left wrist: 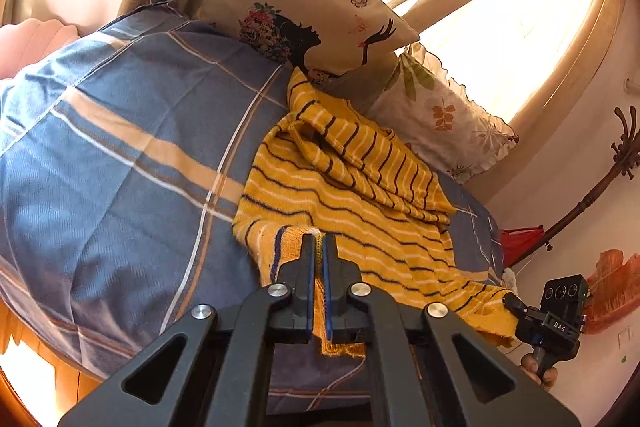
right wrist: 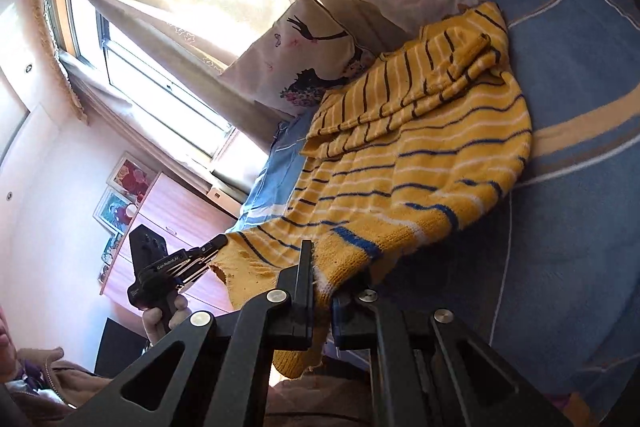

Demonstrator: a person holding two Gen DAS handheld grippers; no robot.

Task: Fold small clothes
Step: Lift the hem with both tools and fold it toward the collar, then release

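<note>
A small yellow knit sweater [left wrist: 352,195] with dark and white stripes lies on the blue plaid bedspread [left wrist: 120,147], sleeves folded over its upper part. My left gripper [left wrist: 319,241] is shut on the sweater's near hem corner. In the same view my right gripper [left wrist: 514,301] pinches the other hem corner at the far right. In the right wrist view the sweater [right wrist: 420,163] drapes over my right gripper [right wrist: 320,267], whose jaws are shut on the hem. My left gripper [right wrist: 218,241] grips the opposite corner at the left. The hem is lifted off the bed between both grippers.
A cream pillow with a woman's silhouette [left wrist: 304,7] and a leaf-print frilled pillow [left wrist: 448,115] lean at the head of the bed. Curtained window [right wrist: 160,27] behind. A wooden dresser [right wrist: 168,219] and a coat stand [left wrist: 600,179] stand beside the bed.
</note>
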